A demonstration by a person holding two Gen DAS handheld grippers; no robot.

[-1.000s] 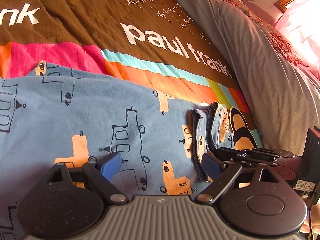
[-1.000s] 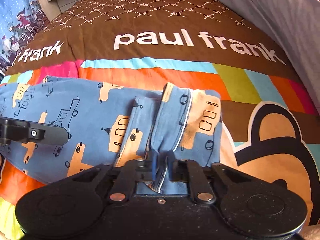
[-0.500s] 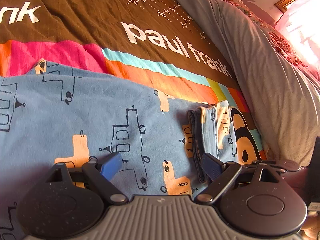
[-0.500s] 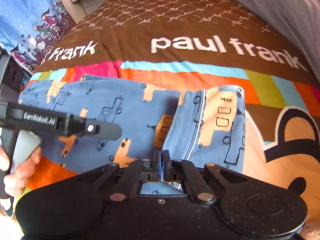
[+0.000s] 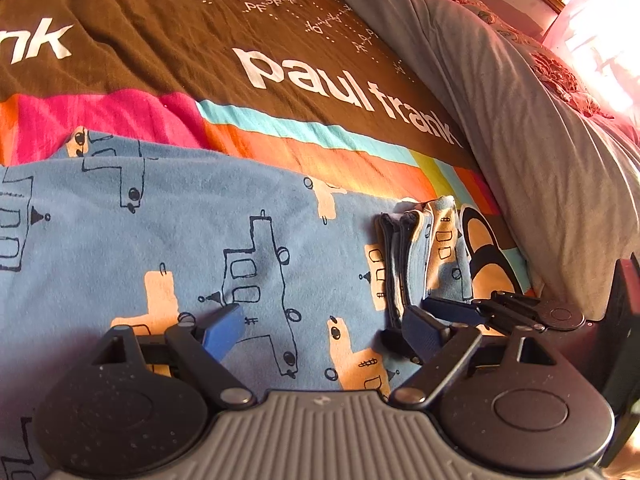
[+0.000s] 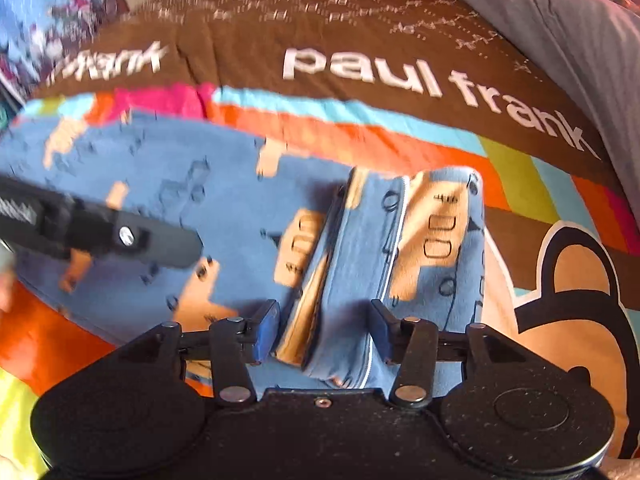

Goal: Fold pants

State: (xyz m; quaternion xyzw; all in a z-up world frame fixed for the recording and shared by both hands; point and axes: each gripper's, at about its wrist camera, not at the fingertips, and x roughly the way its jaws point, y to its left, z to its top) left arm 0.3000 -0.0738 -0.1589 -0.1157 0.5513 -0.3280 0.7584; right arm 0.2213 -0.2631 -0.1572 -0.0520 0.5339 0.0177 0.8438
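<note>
Blue pants (image 5: 160, 240) printed with orange and dark line drawings lie flat on the bedspread. Their right end is folded over into a thick layered stack (image 5: 416, 256), seen up close in the right wrist view (image 6: 400, 240). My left gripper (image 5: 324, 332) hovers over the flat cloth, its jaws wide and closing a little, pinching nothing. My right gripper (image 6: 323, 332) is at the near edge of the folded stack. Its jaws are opening; the fold's edge lies between the pads, which stand clear of it. One of its fingers (image 5: 444, 307) shows beside the stack.
The brown bedspread (image 5: 280, 40) carries white lettering, coloured stripes and a bear-face print (image 6: 560, 320) right of the pants. A bunched grey duvet (image 5: 520, 120) rises along the right side. The left gripper's black body (image 6: 132, 236) reaches over the pants from the left.
The right gripper, shut on the folded edge before, has let go and its jaws have spread. It shifted and shows again beside the stack. The left jaws narrowed slightly.
</note>
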